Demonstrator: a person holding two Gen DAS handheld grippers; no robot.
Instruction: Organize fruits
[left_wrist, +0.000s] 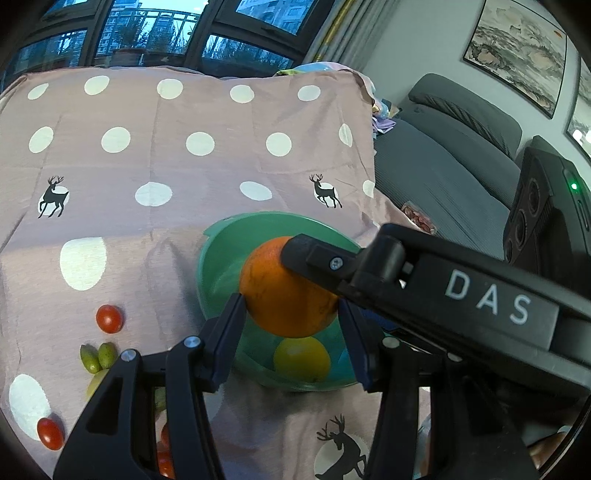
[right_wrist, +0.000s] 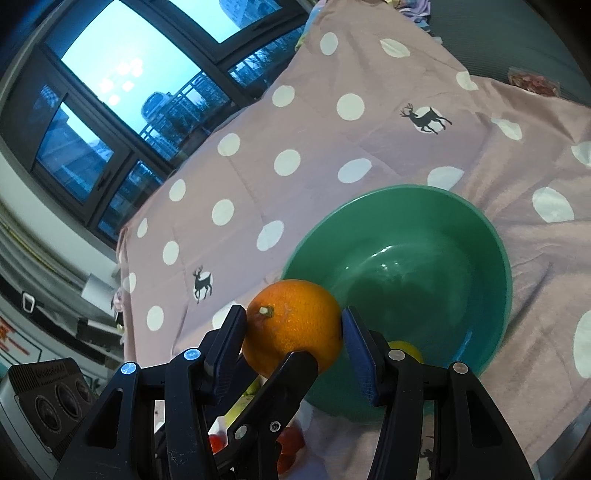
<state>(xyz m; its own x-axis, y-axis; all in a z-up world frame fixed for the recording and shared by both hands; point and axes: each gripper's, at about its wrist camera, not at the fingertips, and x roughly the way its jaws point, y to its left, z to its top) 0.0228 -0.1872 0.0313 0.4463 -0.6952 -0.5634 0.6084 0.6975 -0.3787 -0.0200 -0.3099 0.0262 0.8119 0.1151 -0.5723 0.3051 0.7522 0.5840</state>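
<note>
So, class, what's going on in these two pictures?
Both grippers, the left and the right, are clamped on one orange, holding it over the near edge of a green bowl. A yellow fruit already lies in the bowl. Cherry tomatoes and small green fruits wait on the spotted cloth.

My left wrist view: looks forward and down along my left gripper (left_wrist: 291, 314), close over green bowl (left_wrist: 221, 254), window ahead, sofa (left_wrist: 443, 166) at right. My right wrist view: rolled, looks down along my right gripper (right_wrist: 293, 328), same closeness, window upper left. Both share orange (left_wrist: 284, 291), bowl, spotted cloth (left_wrist: 147, 147); each sees other gripper's finger.
</note>
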